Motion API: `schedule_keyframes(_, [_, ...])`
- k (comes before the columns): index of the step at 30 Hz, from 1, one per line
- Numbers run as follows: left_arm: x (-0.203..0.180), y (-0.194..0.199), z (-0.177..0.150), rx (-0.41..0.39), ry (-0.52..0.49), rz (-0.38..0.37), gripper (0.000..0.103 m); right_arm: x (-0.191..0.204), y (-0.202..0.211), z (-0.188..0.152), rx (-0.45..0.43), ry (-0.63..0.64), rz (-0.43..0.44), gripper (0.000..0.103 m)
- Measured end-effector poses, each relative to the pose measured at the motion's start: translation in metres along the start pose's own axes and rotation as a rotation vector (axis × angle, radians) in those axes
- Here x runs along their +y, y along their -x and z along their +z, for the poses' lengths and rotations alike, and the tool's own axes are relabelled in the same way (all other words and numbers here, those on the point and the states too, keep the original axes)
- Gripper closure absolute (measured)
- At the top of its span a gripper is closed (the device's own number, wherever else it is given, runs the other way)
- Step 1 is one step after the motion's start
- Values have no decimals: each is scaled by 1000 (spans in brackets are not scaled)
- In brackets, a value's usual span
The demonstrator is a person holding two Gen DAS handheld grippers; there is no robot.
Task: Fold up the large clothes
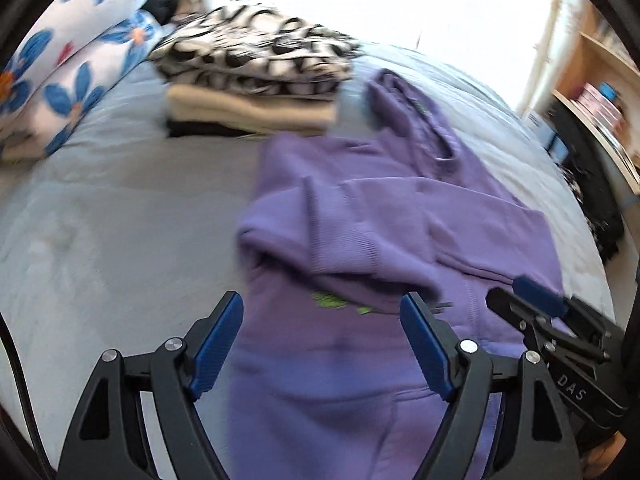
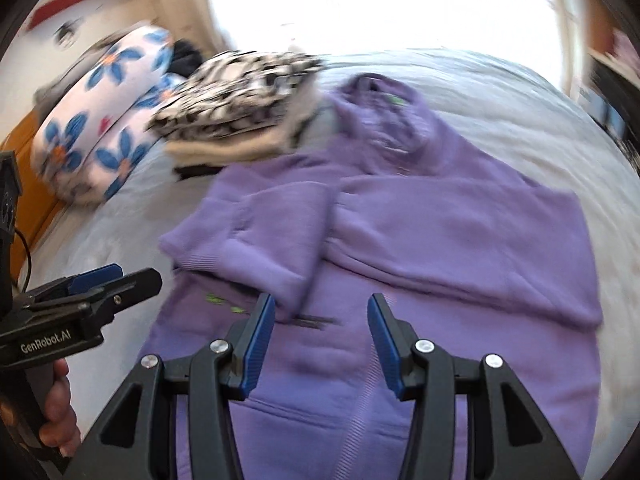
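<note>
One purple hoodie (image 1: 400, 208) lies spread flat on the bed (image 1: 120, 220), hood (image 1: 416, 120) at the far end and hem nearest the cameras. Both of its sleeves (image 2: 256, 236) are folded in across the chest, two ribbed cuffs meeting near the middle, above a small green print (image 1: 332, 301). The front pocket edge (image 2: 304, 408) shows low in the right wrist view.

Two claws hover over the lower part of the hoodie, neither holding anything. The left claw (image 1: 322, 338) stands wide, its two blue pads (image 1: 218, 344) apart with purple cloth showing between them. The right claw (image 2: 320, 344) is also parted, somewhat narrower, with nothing in its gap.

Beyond the hoodie's hood sits one stack of folded clothes (image 1: 256, 80): a black-and-white patterned piece on top, a cream one beneath, a dark one at the bottom. Left of it lie two pillows with blue flowers (image 1: 68, 64). A shelf unit (image 1: 600, 92) stands at the right edge.
</note>
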State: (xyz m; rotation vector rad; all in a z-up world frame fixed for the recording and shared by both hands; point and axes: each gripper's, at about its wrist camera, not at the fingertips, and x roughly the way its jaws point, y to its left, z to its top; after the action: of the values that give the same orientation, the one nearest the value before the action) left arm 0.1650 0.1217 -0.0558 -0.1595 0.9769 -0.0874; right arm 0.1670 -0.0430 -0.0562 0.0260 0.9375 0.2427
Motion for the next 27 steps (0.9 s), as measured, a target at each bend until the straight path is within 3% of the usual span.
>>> schedule_keyframes(5, [29, -2, -9, 27, 58, 10, 24, 43, -35, 12, 63, 209, -18, 50])
schedule_keyframes(10, [40, -14, -11, 38, 97, 16, 24, 72, -72, 13, 107, 381, -131, 50])
schedule_keyframes(11, [42, -15, -11, 39, 102, 15, 24, 74, -77, 15, 113, 397, -143, 52])
schedule_keyframes(12, [44, -14, -11, 42, 109, 13, 24, 75, -80, 17, 119, 403, -139, 60])
schedule_keyframes(13, [46, -15, -11, 43, 115, 11, 24, 74, -79, 22, 120, 389, -110, 100])
schedule_keyframes(15, [47, -13, -12, 38, 123, 6, 24, 65, -66, 36, 86, 326, -88, 98])
schedule_keyframes(16, [47, -12, -12, 37, 122, 5, 24, 54, -49, 47, 25, 265, -74, 98])
schedule_keyframes(19, [44, -10, -13, 31, 106, 2, 24, 5, 0, 69, -109, 51, -47, 98])
schedule_keyframes(21, [40, -11, -14, 32, 97, -1, 24, -28, 19, 67, -140, -62, -64, 98])
schedule_keyframes(23, [37, -13, -16, 38, 90, -7, 24, -71, 25, 48, -100, -182, -126, 97])
schedule_keyframes(24, [34, -15, -17, 45, 84, -13, 24, -83, 21, 40, -65, -205, -152, 91])
schedule_keyframes(26, [28, -20, -19, 58, 72, -18, 24, -117, 2, 11, 83, -246, -236, 74])
schedule_keyframes(27, [25, -22, -19, 65, 65, -19, 24, -126, -3, 0, 122, -262, -245, 74])
